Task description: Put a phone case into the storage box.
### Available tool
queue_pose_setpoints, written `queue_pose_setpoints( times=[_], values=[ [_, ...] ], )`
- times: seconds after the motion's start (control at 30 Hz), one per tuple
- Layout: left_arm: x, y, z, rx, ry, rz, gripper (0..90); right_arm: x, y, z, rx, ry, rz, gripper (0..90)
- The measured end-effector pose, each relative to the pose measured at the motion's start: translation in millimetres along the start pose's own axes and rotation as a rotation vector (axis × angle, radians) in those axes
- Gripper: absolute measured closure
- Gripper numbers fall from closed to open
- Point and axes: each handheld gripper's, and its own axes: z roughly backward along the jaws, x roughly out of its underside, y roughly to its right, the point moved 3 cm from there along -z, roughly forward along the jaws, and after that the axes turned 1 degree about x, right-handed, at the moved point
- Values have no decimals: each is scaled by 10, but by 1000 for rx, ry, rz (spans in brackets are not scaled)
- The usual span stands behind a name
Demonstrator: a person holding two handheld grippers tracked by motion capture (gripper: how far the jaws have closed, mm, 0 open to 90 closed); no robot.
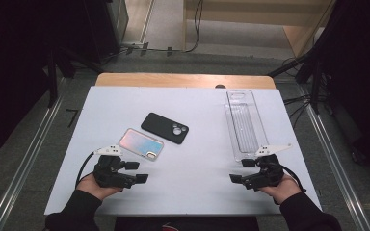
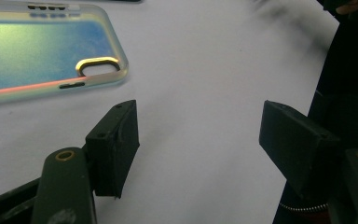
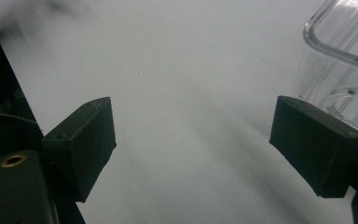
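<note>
An iridescent phone case [image 1: 141, 143] lies left of centre on the white table [image 1: 192, 187], and a black phone case [image 1: 165, 128] lies just beyond it. My left gripper [image 1: 138, 172] rests low at the front left, open, pointing right, with nothing between its jaws. In the left gripper view the iridescent case [image 2: 42, 51] sits ahead and to the left of the open left gripper [image 2: 200, 140]. My right gripper [image 1: 239, 170] rests at the front right, open and empty, pointing left. A clear plastic tray [image 1: 244, 124] lies just beyond it; its rim [image 3: 340, 42] shows in the right gripper view beside the right gripper [image 3: 193, 140].
The white table surface stretches between the two grippers. A wooden edge [image 1: 183, 80] borders the table's far side. Metal rails [image 1: 24, 163] run along the floor on both sides, and dark stands and cables stand around the back.
</note>
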Motion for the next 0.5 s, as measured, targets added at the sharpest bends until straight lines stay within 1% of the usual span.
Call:
queue_pose_setpoints(
  times=[0.1, 0.17, 0.23, 0.27, 0.33, 0.5],
  values=[
    [-29, 6, 14, -18, 2, 6, 286, -2, 5, 0, 3, 3, 3, 124],
    [-50, 16, 22, -12, 12, -1, 287, 4, 6, 7, 3, 4, 9, 124],
    [-54, 19, 25, -13, 12, -5, 288, 4, 6, 16, 1, 11, 10, 124],
    [-50, 23, 22, -6, 6, -3, 289, 3, 6, 20, -2, 13, 9, 124],
    [-45, 20, 16, -6, -5, 0, 291, 0, 4, 25, -6, 16, 7, 124],
    [-46, 13, 17, 4, -4, 16, 291, -2, 10, 20, -2, 9, 4, 124]
  ],
)
